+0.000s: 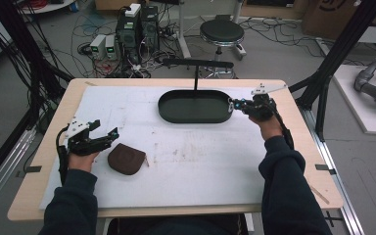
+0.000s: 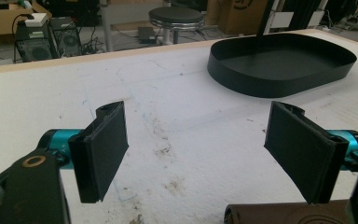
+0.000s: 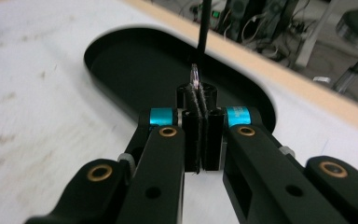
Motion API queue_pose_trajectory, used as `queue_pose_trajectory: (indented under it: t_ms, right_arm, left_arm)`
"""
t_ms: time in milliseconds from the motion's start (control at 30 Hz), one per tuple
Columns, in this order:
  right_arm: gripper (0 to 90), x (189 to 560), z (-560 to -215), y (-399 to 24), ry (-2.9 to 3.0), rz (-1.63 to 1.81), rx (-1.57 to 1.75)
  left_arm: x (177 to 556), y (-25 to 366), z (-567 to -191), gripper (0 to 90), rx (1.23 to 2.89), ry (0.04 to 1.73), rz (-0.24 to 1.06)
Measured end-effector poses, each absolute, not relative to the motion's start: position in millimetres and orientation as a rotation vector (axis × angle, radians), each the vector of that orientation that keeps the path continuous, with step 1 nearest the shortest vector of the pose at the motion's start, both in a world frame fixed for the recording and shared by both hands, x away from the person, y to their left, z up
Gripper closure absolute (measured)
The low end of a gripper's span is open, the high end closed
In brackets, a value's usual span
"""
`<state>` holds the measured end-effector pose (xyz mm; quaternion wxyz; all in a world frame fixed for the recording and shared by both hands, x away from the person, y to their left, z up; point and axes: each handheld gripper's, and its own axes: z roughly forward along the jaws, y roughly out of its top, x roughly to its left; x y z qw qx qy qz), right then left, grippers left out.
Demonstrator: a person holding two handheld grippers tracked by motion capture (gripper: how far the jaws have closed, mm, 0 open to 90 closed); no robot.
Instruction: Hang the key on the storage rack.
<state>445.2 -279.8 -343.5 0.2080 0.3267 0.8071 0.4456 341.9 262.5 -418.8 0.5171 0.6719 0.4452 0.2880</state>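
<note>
**Right jaws pinched on a clear sliver at the tray's end; left jaws spread beside the pouch**

Nearest the person, the left gripper [image 1: 108, 133] rests low on the white mat [image 1: 200, 161], jaws spread wide with nothing between them; its flat black pads [image 2: 106, 144] are ribbed rubber. Just beside it lies the brown pouch [image 1: 126, 158] (rounded, leathery, faint rings pressed into its face), apart from the pads. Both dark-sleeved forearms reach forward from the table's near edge. Farther off, the right gripper [image 1: 235, 104] is held at the right end of the black oval tray [image 1: 194, 116], jaws pressed together on a thin clear piece [image 3: 195, 77] standing up between them. The tray is shallow and smooth-walled.
</note>
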Motion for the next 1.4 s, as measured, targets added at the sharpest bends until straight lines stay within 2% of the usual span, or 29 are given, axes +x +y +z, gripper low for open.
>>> queue_pose_trajectory:
  t_ms: [167,533,1167,1200,1233,1267,1300,1333,1400]
  right_arm:
    - [90.0,470.2,-324.4,-272.4,2.185,1.279,0.886]
    - [89.9,507.8,-310.9,-256.8,2.085,1.291,0.882]
    - [88.7,525.9,-324.7,-256.3,1.967,1.281,1.024]
    - [83.0,527.0,-326.7,-254.3,1.939,1.259,1.041]
    - [83.0,527.0,-326.7,-254.3,1.939,1.259,1.041]
    - [64.7,527.3,-327.4,-253.1,1.869,1.239,1.087]
    - [64.7,527.3,-327.4,-253.1,1.869,1.239,1.087]
    - [57.0,527.3,-327.0,-255.6,1.794,1.251,1.158]
    - [55.1,526.9,-326.7,-257.9,1.779,1.267,1.184]
  left_arm:
    - [341.7,261.9,-418.9,20.8,1.614,1.067,0.690]
    - [341.4,264.3,-419.8,20.8,1.606,1.075,0.688]
    - [340.8,265.2,-421.3,20.8,1.616,1.075,0.687]
    - [340.8,264.9,-421.4,20.8,1.615,1.076,0.685]
    - [340.8,264.9,-421.4,20.8,1.617,1.075,0.685]
    - [340.7,264.8,-421.4,20.8,1.617,1.075,0.685]
    - [340.6,264.7,-421.5,20.8,1.616,1.076,0.685]
    - [340.6,264.8,-421.5,20.8,1.617,1.077,0.686]
    - [340.3,265.1,-421.2,20.8,1.615,1.077,0.690]
